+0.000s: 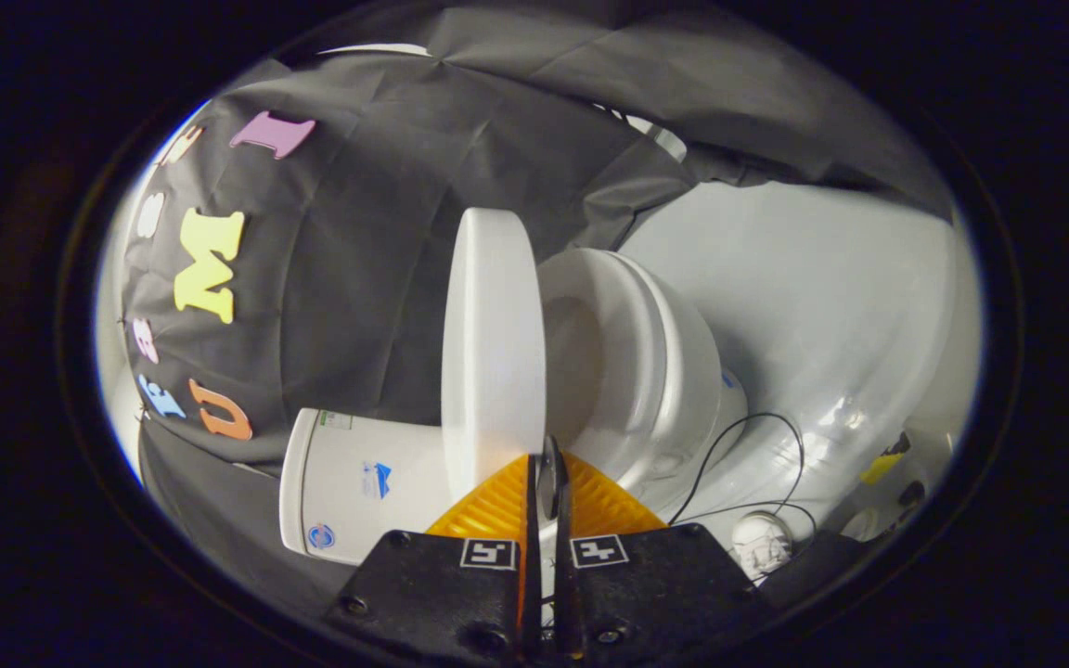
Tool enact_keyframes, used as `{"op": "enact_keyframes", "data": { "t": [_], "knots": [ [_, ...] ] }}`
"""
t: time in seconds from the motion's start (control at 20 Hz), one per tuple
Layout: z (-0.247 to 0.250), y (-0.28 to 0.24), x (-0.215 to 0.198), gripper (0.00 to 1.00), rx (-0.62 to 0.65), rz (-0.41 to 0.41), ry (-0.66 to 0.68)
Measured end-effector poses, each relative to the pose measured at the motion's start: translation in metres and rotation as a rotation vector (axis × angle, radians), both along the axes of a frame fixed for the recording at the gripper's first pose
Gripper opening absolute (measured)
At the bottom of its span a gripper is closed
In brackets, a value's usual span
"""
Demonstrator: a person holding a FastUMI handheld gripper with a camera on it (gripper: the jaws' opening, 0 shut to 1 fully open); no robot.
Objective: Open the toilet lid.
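The gripper point(546, 482), at the bottom centre of the frame, has its two fingers drawn close together, with only a thin slot between them, and the near edge of the toilet lid point(493, 343) runs down into that slot. They look clamped on the lid's rim, though the contact itself is too tight and dark to confirm fully. The view is rolled sideways, so the lid rises from the fingertips as a tall white slab through the middle of the frame, swung clear of the seat point(590, 353) and bowl point(674, 371), which lie just right of it with the open oval of the seat plainly exposed. To the lower left of the lid sits the tank point(358, 482), against the dark cloth wall. A thin black cable point(757, 436) loops across the pale floor at lower right. By my judgement the opening is largely done: the lid stands well away from the seat. What remains is bringing it to rest against the tank and letting go.
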State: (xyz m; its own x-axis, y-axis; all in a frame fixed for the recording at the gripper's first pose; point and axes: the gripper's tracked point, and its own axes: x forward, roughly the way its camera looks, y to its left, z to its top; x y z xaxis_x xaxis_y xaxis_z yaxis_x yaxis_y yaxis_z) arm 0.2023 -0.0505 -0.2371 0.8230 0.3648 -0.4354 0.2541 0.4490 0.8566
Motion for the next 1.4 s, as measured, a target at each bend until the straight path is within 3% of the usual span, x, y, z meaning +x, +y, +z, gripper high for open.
{"op": "enact_keyframes", "data": {
  "t": [0.7,1.4],
  "knots": [
    [0.059,0.024,-0.004,0.08,-0.199,0.034,-0.083],
    [0.087,0.045,-0.007,0.08,-0.310,0.025,-0.088]
  ]
}}
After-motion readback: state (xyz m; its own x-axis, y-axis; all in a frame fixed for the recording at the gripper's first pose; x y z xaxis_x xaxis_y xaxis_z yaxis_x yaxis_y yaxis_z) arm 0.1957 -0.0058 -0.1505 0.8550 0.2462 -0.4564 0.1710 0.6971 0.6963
